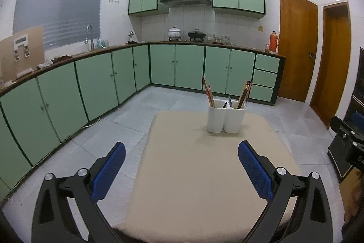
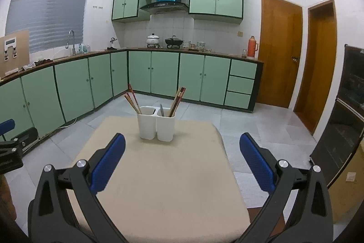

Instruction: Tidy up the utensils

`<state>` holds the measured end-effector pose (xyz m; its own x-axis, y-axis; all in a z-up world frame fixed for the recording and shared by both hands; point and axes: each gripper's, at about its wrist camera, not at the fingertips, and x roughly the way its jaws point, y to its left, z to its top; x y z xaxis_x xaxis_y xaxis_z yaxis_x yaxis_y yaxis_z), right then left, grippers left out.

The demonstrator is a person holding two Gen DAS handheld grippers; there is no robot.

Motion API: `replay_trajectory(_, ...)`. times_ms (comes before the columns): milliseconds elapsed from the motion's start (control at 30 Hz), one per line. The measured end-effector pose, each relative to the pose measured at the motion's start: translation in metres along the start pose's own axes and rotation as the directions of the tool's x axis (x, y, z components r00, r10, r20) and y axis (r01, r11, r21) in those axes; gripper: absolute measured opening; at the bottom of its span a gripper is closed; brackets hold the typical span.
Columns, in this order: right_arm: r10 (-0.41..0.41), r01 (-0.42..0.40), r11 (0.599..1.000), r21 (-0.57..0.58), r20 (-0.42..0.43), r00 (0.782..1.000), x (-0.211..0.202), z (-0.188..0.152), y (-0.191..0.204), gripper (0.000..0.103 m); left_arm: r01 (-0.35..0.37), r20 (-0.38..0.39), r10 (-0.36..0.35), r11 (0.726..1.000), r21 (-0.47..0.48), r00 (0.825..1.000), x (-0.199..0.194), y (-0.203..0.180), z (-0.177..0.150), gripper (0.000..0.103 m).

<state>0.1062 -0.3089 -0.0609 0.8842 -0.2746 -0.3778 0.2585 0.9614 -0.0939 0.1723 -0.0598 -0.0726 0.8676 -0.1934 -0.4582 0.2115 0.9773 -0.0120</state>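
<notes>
We are viewing a white two-compartment utensil holder (image 1: 226, 116) standing upright near the far edge of a beige table (image 1: 193, 174). It is carrying chopsticks (image 1: 208, 93) in its left compartment, and more chopsticks (image 1: 244, 93) plus a dark-handled utensil (image 1: 230, 101) in its right compartment (we cannot tell what kind of utensil).

We are holding the left gripper (image 1: 182, 171) with its blue pads spread wide and nothing between them. We are holding the right gripper (image 2: 182, 165) likewise, spread apart and empty. No loose utensil is showing on the table surface in either view.

Handling, as we are judging it:
- The chopsticks are looking light, stiff and thin, with smooth sides that may slip. We are advising a hold on the upper shaft, well above the rim, pads squeezing across the bundle or a single stick.
- The holder is looking rigid and smooth-walled, possibly ceramic or plastic; it may tip if a stick is dragged sideways.

Position relative to the fingers: the holder is standing well ahead of both grippers and apart from them, right of centre in the left view, slightly left of centre in the right view.
</notes>
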Motion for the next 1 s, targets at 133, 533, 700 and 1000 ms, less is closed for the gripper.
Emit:
replay_trajectory(133,0.004,-0.004,1.000,0.022,0.002,1.000,-0.024,-0.007,-0.003,0.097,-0.006,0.011,0.006,1.000,0.014,1.000,-0.029,-0.002,-0.011,0.097)
replay_trajectory(533,0.007,-0.007,0.998,0.063,0.008,1.000,-0.109,-0.040,-0.009,0.097,-0.045,0.038,0.046,0.999,-0.026,0.998,-0.116,0.010,-0.051,0.097)
replay_trajectory(700,-0.002,0.000,0.999,0.047,0.034,0.999,-0.138,-0.051,-0.006,0.097,-0.071,0.066,0.077,0.994,-0.078,0.995,-0.147,0.024,-0.057,0.097)
replay_trajectory(1000,-0.001,-0.001,0.999,0.050,0.048,0.999,-0.154,-0.061,-0.007,0.097,-0.098,0.117,0.109,0.990,-0.097,0.987,-0.176,0.034,-0.064,0.097)
